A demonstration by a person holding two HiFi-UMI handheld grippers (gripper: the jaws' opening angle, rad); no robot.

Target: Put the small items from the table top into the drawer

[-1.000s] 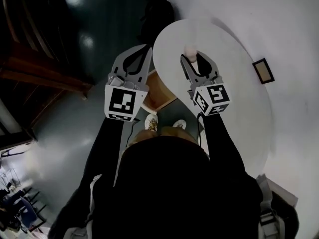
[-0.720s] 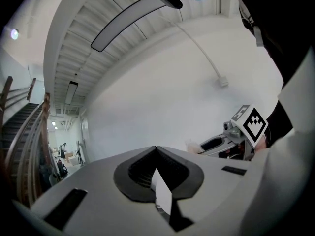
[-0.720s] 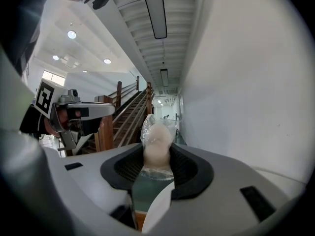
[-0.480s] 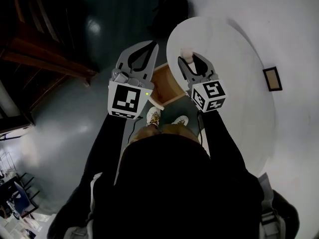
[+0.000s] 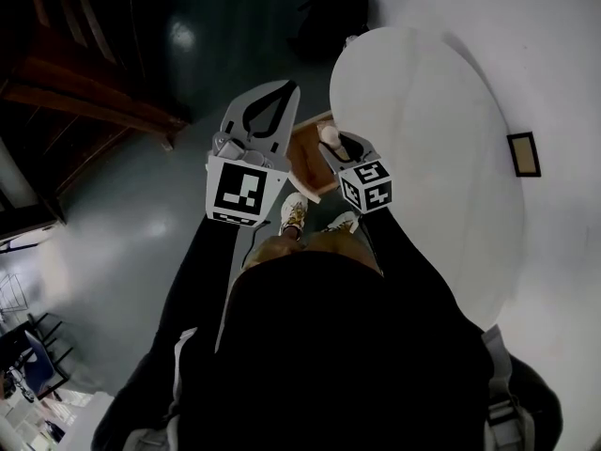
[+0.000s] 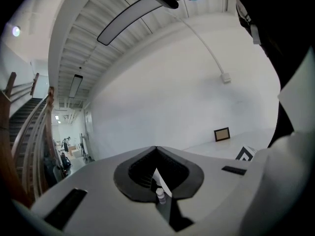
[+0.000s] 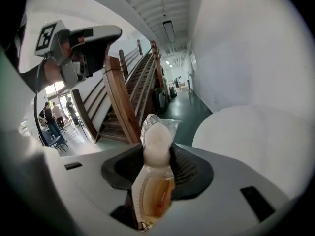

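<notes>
Right tool (image 5: 333, 142), gone from above the bench (image 5: 423, 139), is now hovering over the open drawer (image 5: 302, 163), clenching the packet (image 7: 157, 141). I am advising sinking it between the drawer walls before releasing. Left tool (image 5: 285, 92) is idling alongside, clenched shut.

1. We see the drawer (image 5: 305, 158) open upward; the right gripper (image 5: 333, 142), jaws clamped on a wrapped packet (image 7: 157, 141), occupies its mouth.
2. The left gripper (image 5: 289, 88), jaws together, hangs by the drawer's left edge.
3. The surface (image 5: 423, 139) edge borders its right side.

Dim, contrasty, fisheye-warped, dark vignetted edges
</notes>
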